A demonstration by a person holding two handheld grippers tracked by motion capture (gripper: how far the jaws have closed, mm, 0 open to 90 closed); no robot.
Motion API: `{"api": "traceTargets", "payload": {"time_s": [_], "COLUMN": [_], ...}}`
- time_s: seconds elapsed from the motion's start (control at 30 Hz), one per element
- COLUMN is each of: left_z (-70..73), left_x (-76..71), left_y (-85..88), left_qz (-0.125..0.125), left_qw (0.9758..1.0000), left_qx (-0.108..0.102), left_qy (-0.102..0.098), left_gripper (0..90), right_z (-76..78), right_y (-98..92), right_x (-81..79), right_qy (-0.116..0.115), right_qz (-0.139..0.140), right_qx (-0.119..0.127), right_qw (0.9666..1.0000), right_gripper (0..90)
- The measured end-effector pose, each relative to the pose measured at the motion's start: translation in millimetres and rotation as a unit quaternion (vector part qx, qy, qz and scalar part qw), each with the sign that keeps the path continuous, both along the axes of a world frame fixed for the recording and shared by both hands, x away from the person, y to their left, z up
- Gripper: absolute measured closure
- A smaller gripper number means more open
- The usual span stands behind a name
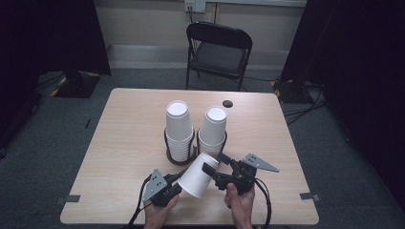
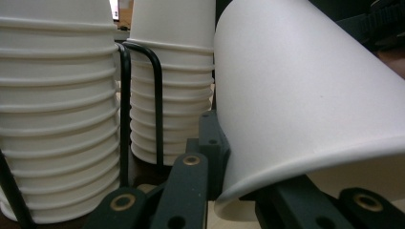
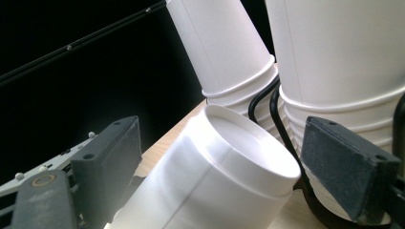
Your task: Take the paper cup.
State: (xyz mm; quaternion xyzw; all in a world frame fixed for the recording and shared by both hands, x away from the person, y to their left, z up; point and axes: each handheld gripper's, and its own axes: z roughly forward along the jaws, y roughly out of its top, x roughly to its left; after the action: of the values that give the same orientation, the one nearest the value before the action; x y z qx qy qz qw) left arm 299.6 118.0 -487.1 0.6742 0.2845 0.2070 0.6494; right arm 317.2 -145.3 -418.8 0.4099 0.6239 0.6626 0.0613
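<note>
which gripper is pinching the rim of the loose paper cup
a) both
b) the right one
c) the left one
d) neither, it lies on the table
c) The left gripper is shut on the wide rim of the loose cup; the right gripper stands open around its base end, pads apart from it.

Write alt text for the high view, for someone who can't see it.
A person's two grippers hold a single white paper cup tilted over a wooden table: the left gripper grips its rim, the right gripper's open jaws flank its base. Behind stand two cup stacks in a black wire holder.
</note>
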Motion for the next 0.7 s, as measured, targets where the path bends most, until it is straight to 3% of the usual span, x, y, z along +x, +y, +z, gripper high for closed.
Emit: {"api": "traceTargets", "payload": {"time_s": [0.17,0.33,0.47,0.7], "left_z": [5.4,10.2,13.0,19.9], "left_x": [3.7,6.1,8.4,9.9], "left_y": [2.1,1.7,3.0,1.7], "left_qz": [-0.019,-0.028,-0.026,-0.033], "left_qw": [0.9991,0.9974,0.9967,0.9920], "left_qx": [0.033,0.061,0.070,0.114], "left_qy": [0.020,0.025,0.031,0.041], "left_gripper": [85.7,85.6,85.8,85.8], "right_z": [-1.8,-4.3,-4.5,-7.9], "right_y": [-4.8,-9.6,-12.8,-14.7], "right_x": [-3.7,-7.5,-12.0,-19.4], "right_qy": [-0.010,-0.017,-0.030,-0.043], "right_qz": [-0.005,-0.014,-0.019,-0.025], "right_qx": [-0.013,-0.036,-0.049,-0.084], "right_qw": [0.9999,0.9991,0.9982,0.9952], "right_gripper": [14.7,14.9,13.9,13.5]}}
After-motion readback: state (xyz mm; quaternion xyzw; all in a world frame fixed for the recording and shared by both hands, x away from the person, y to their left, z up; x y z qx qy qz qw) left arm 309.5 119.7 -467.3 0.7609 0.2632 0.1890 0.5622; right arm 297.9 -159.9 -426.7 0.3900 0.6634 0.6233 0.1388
